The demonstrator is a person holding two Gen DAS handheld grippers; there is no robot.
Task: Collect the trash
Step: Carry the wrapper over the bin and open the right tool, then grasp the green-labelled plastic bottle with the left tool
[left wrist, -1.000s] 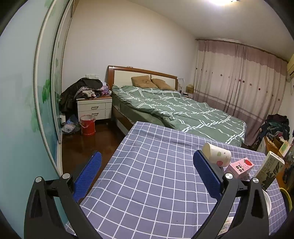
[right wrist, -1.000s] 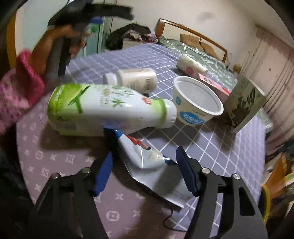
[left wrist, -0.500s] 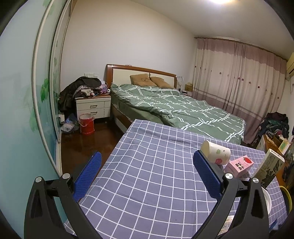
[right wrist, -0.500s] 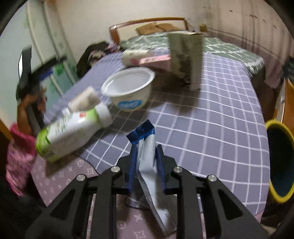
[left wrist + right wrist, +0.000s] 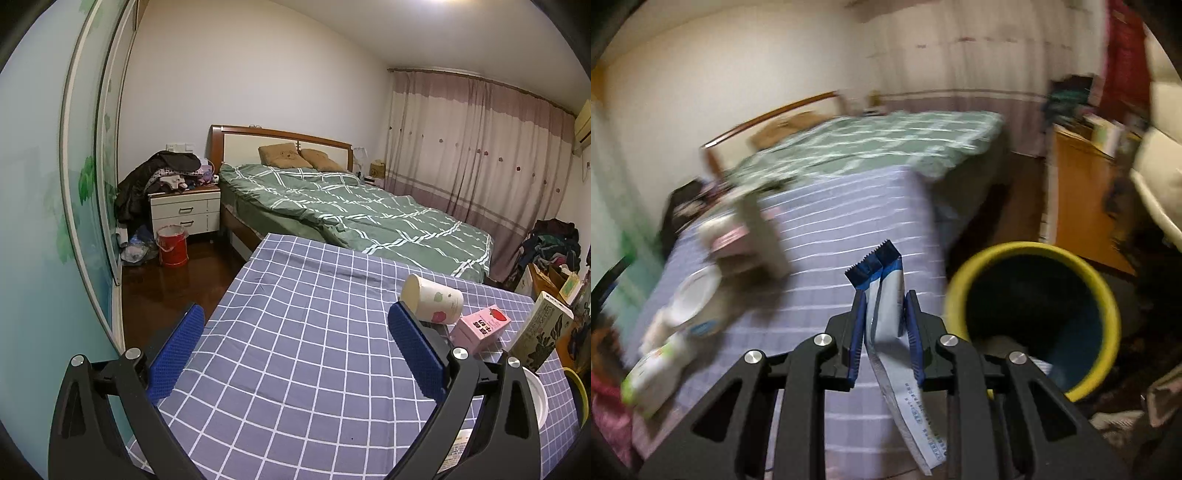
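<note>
The right hand-held gripper point(image 5: 882, 325) is pinching the wrapper point(image 5: 886, 295), now lifted off the surface point(image 5: 827, 236) and swinging past its right edge toward the bin point(image 5: 1030, 314); dropping looks next. The left hand-held gripper point(image 5: 295, 347) is hovering spread, holding nothing.

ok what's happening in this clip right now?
A person is clearing trash off a checkered table. The right gripper is shut on a blue-and-silver snack wrapper, beside a yellow-rimmed trash bin. The left gripper is open and empty over the table. A paper cup and pink carton remain there.
</note>
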